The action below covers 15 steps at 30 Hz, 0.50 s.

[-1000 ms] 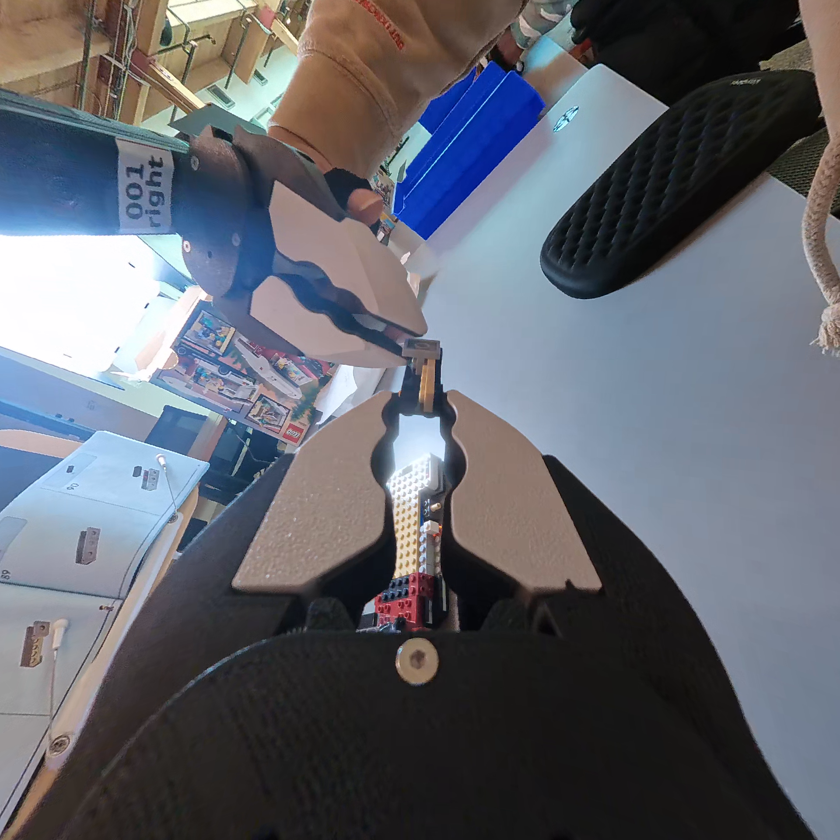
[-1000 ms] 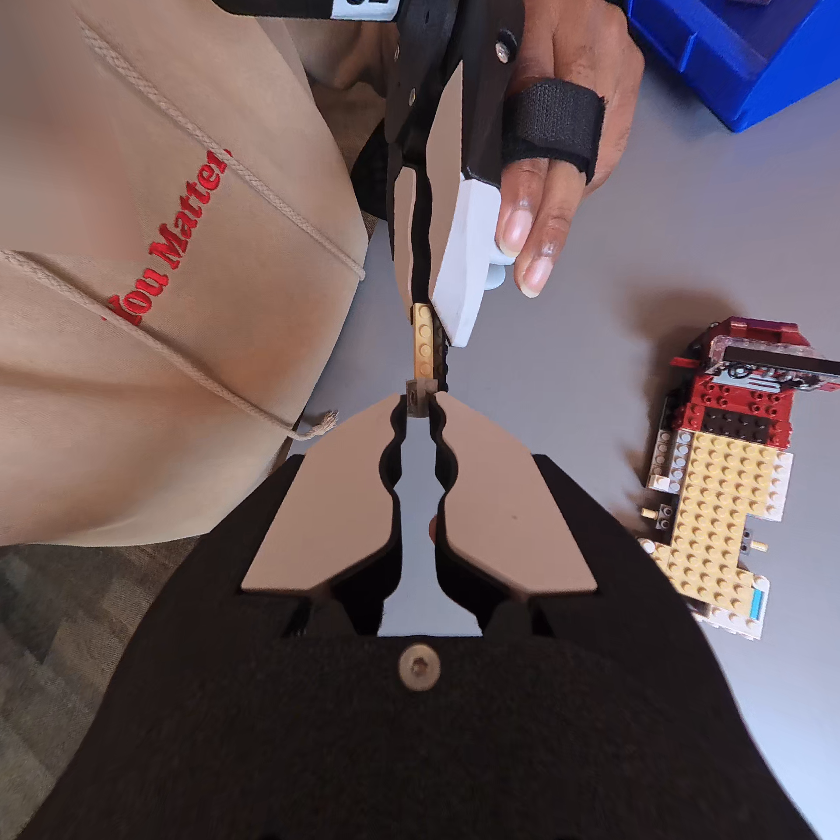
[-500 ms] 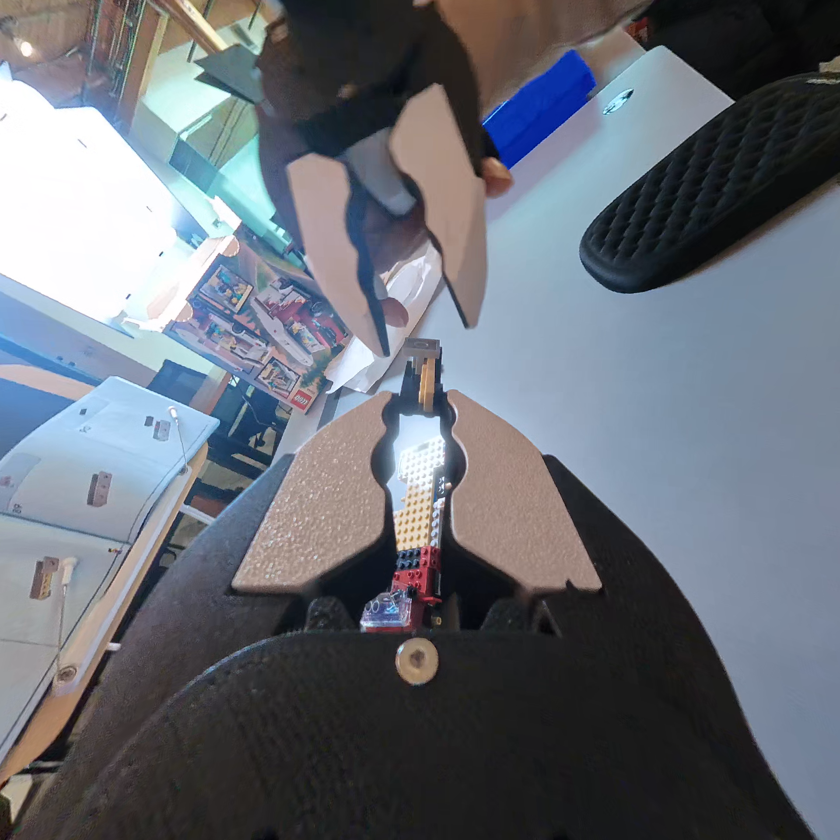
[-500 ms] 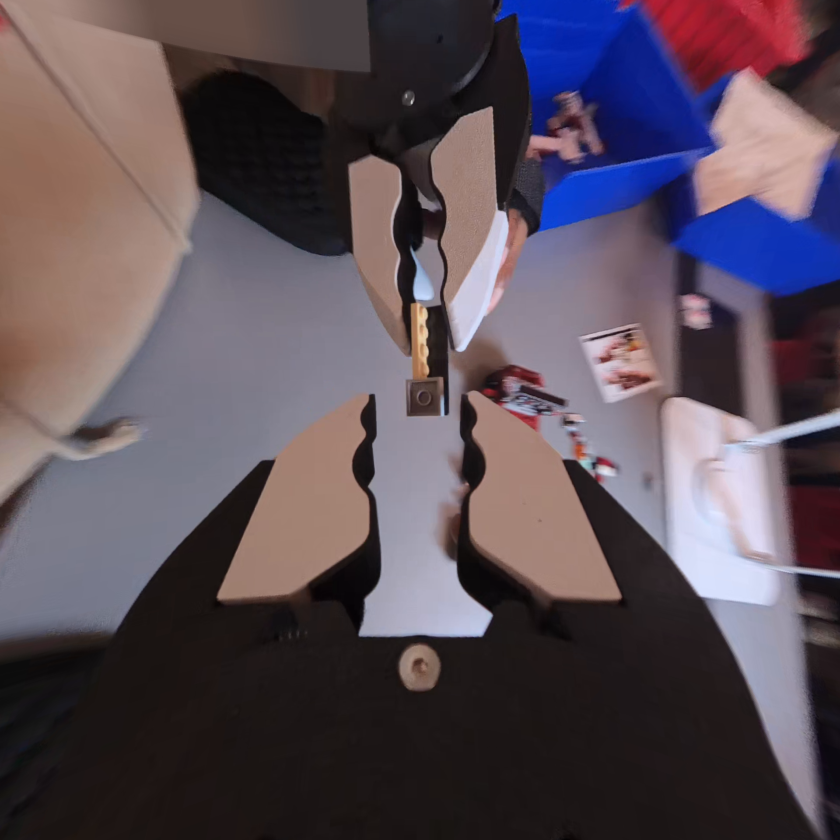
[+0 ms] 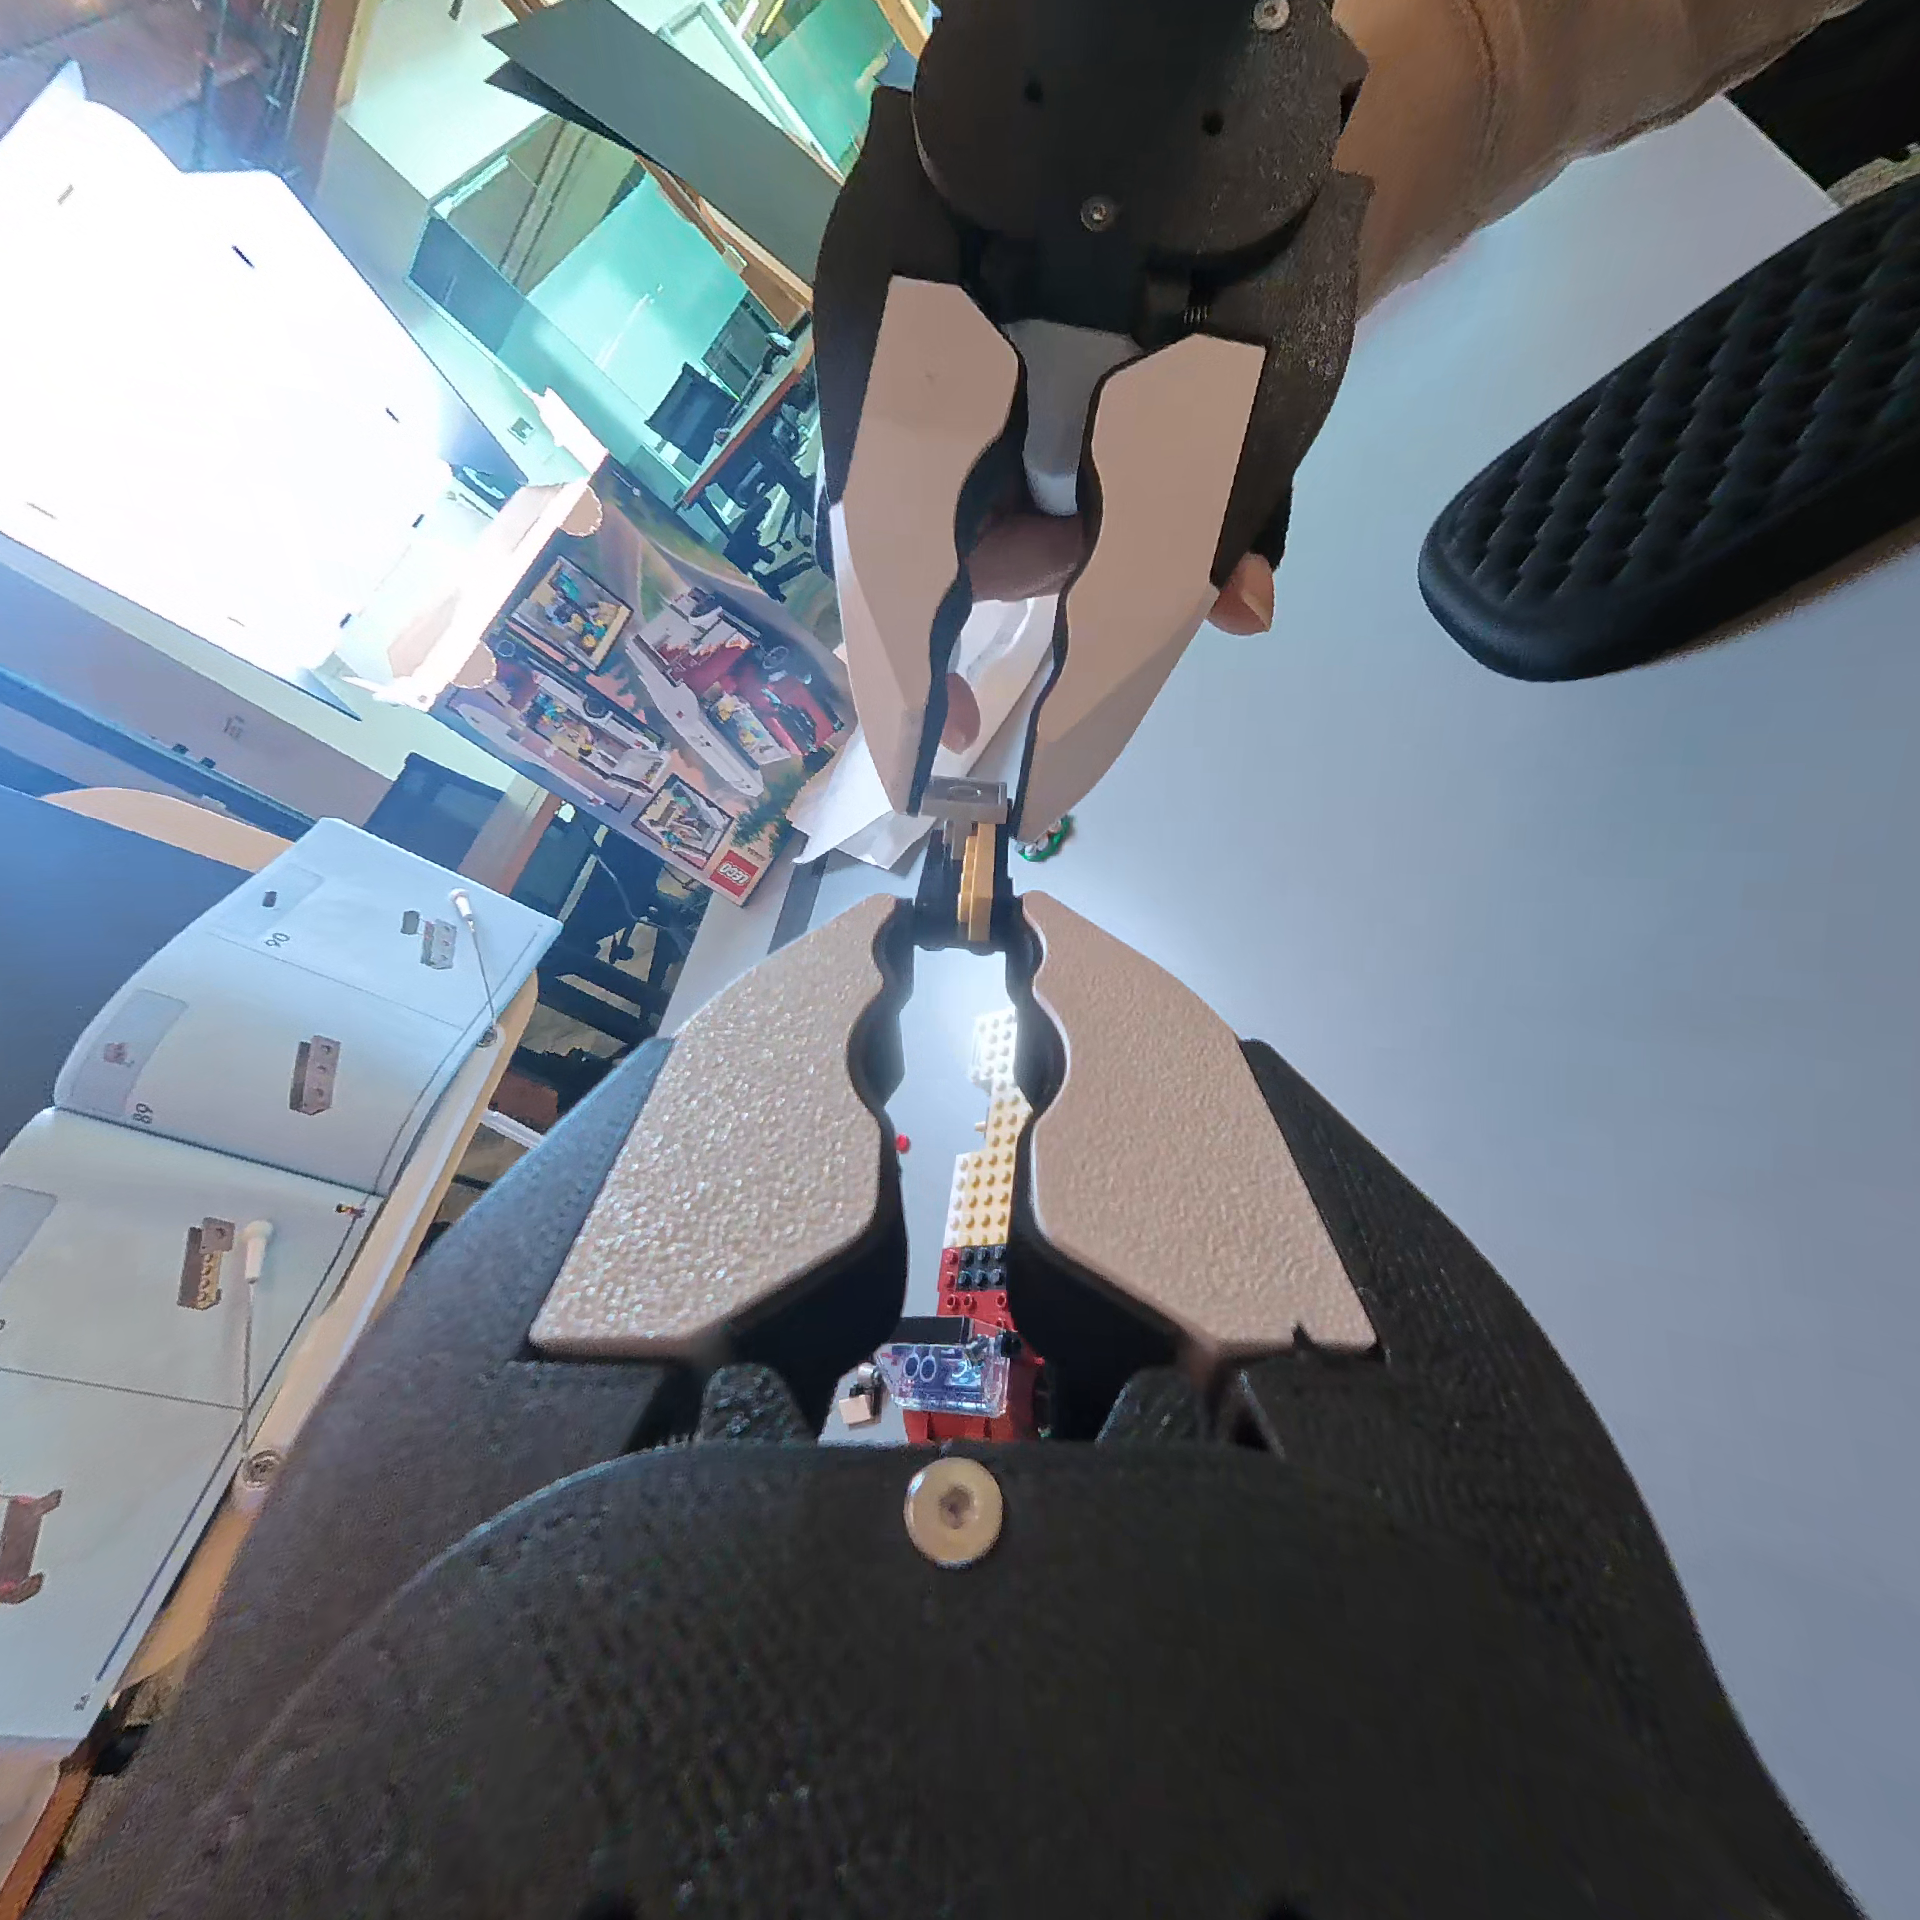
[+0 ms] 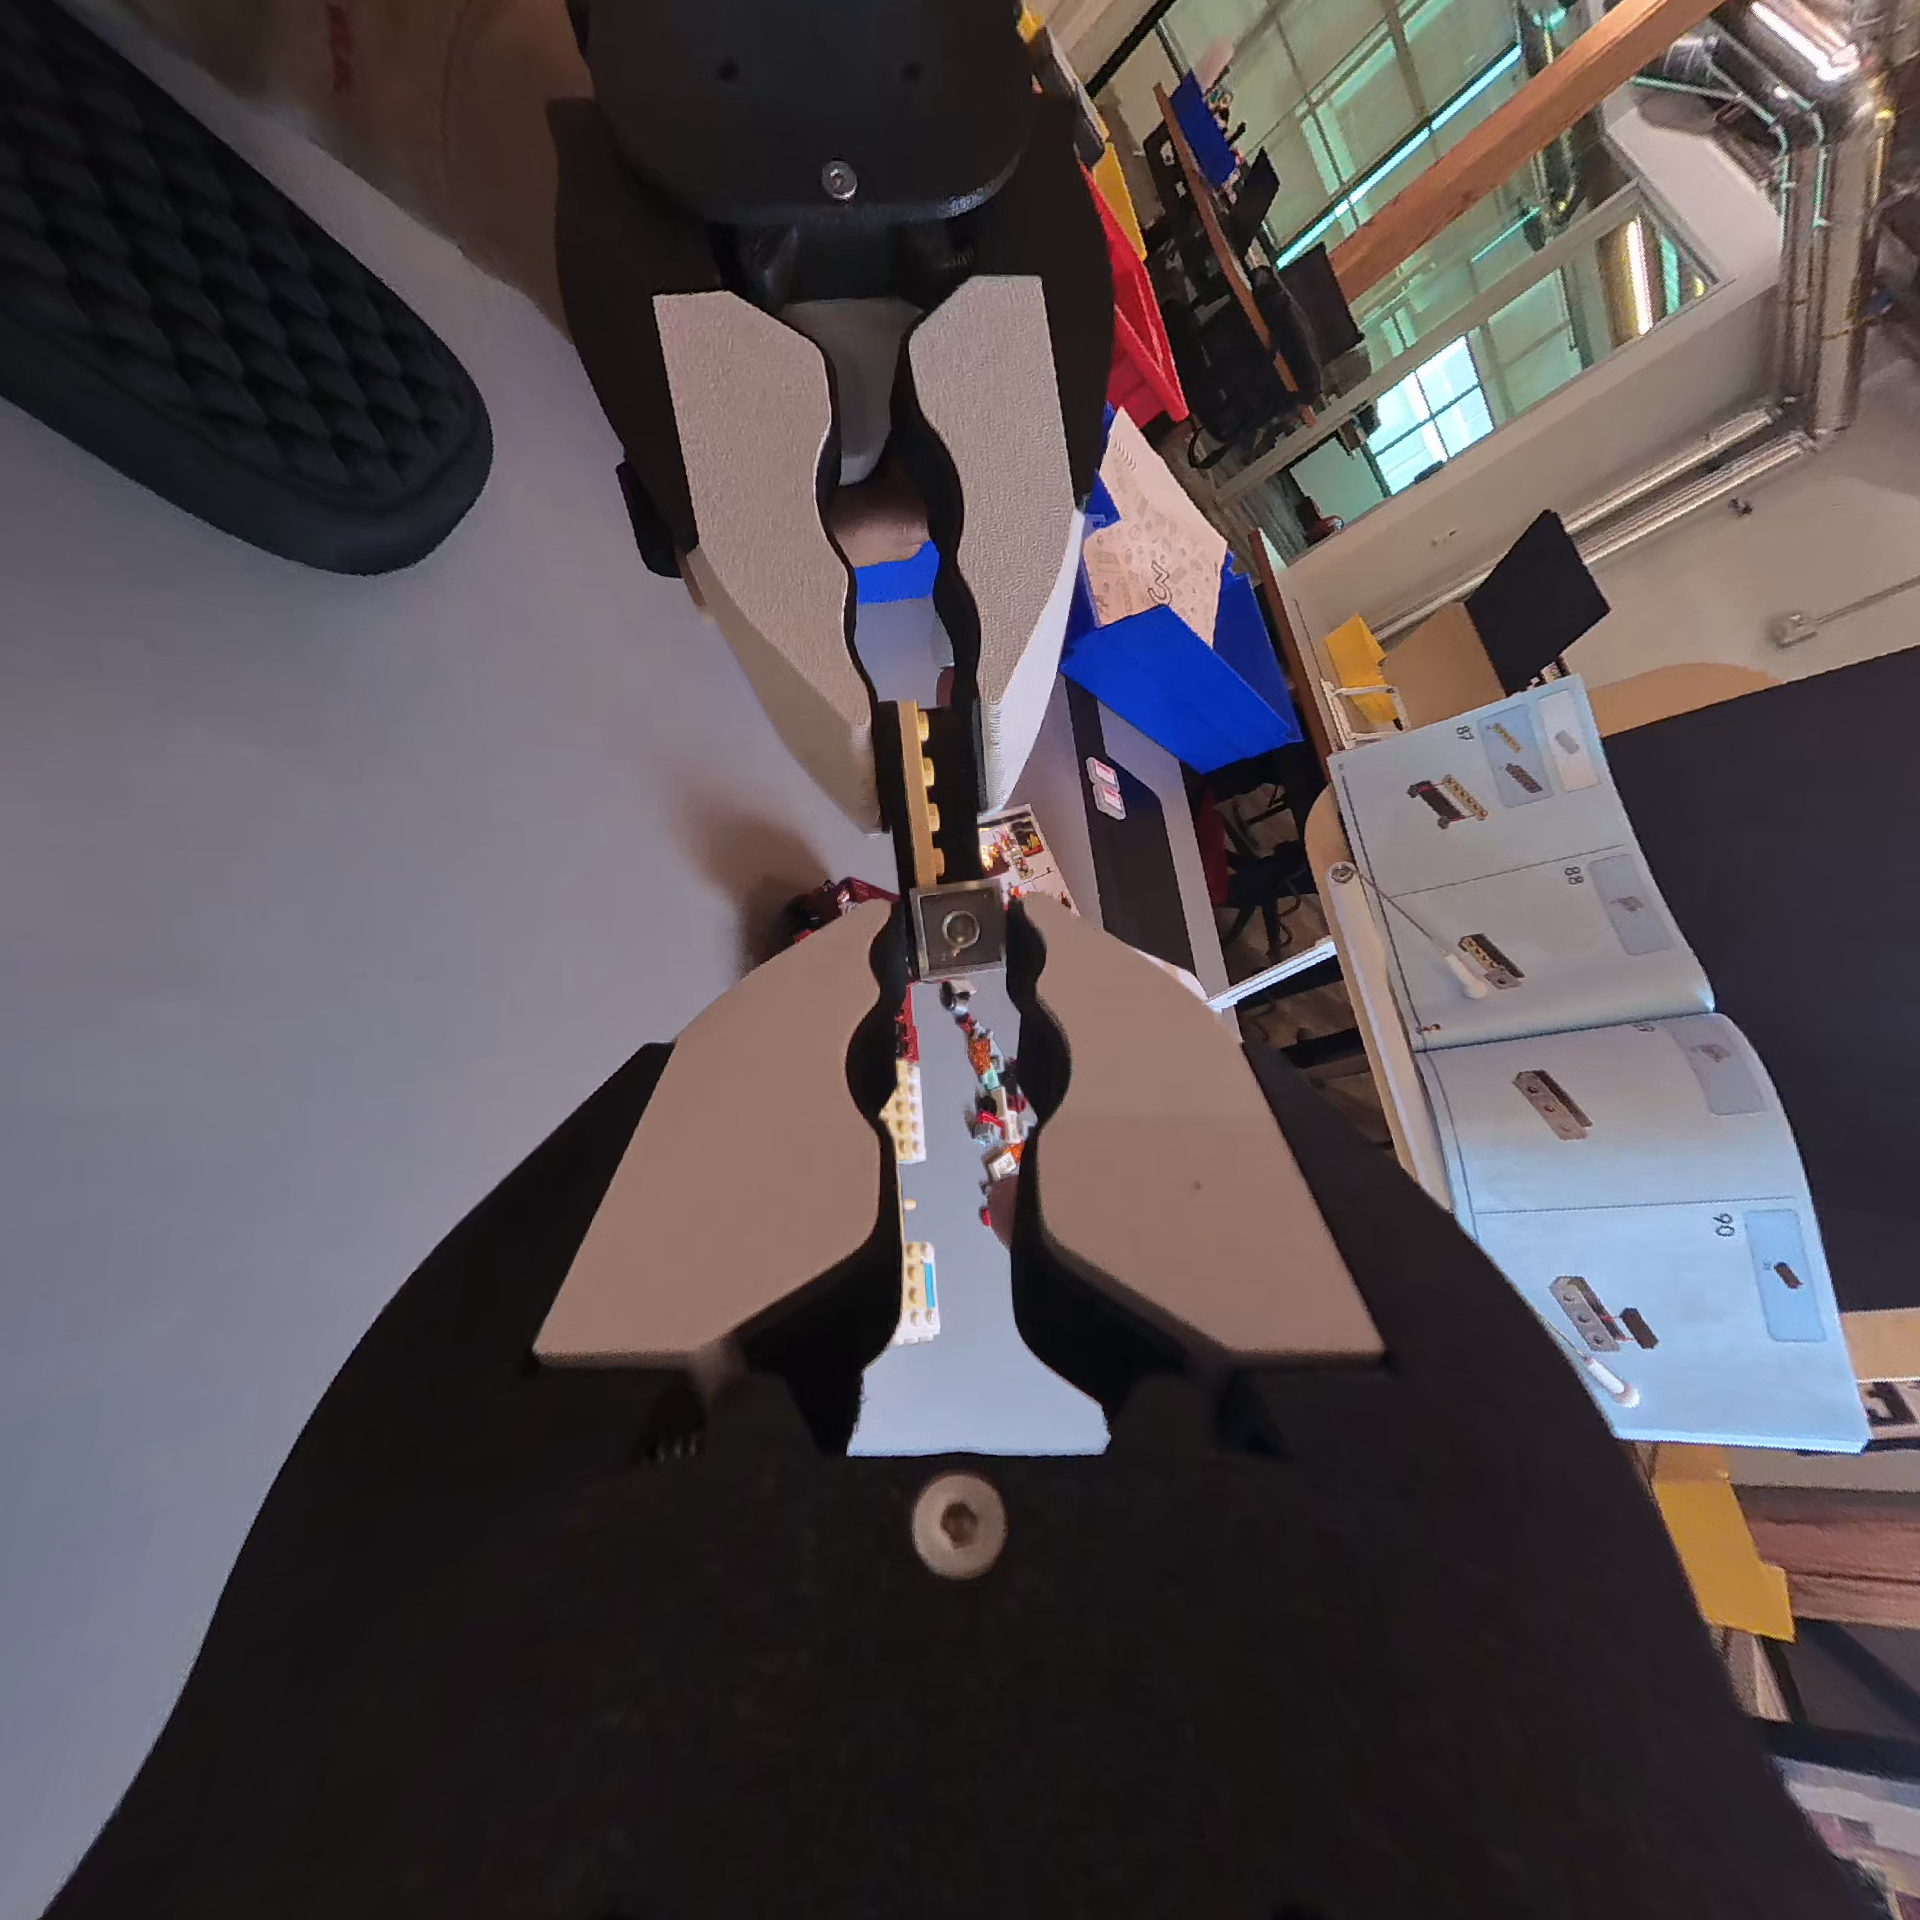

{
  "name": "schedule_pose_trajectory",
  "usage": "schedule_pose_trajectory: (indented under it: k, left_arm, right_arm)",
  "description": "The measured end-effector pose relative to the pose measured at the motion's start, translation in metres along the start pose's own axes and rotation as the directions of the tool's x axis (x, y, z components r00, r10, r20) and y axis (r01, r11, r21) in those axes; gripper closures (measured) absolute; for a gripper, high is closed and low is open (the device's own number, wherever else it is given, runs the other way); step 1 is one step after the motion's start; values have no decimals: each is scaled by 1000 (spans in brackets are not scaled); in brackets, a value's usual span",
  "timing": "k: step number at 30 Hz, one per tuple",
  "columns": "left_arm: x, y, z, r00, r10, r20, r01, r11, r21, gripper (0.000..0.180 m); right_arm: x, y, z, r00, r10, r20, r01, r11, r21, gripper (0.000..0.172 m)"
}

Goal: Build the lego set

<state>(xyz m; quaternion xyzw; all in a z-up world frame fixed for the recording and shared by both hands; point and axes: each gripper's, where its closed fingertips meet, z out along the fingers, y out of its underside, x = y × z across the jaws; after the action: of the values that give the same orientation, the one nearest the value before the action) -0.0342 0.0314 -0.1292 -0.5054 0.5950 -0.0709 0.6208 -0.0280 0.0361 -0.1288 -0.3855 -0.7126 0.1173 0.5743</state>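
Two grippers: left gripper clamps tan-black plate stack; right gripper clamps grey brick (one each).

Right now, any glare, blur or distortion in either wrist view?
Left wrist view: window area blown out white, glare on the table between its fingers; strong wide-angle bending. Right wrist view: evenly lit, slight blur at the edges, soft shadow on the table.

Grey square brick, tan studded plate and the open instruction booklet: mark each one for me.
Grey square brick [image 6: 958, 932], right wrist view, on its front face between the near fingertips.
Tan studded plate [image 6: 912, 790], right wrist view, on its studded edge.
Instruction booklet [image 6: 1621, 1122], right wrist view, on the lower open page.
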Motion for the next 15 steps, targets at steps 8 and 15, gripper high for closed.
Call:
schedule_pose_trajectory:
  k: [8,15]
  left_arm:
    - [-2,-14,-6,1000,10,8,-11,999,51,163]
    - [0,-16,-6,1000,-22,15,21,997,69,163]
  right_arm:
    - [3,-11,-6,999,26,40,-27,999,30,154]
    - [-1,-11,-7,993,92,76,-93,996,16,155]
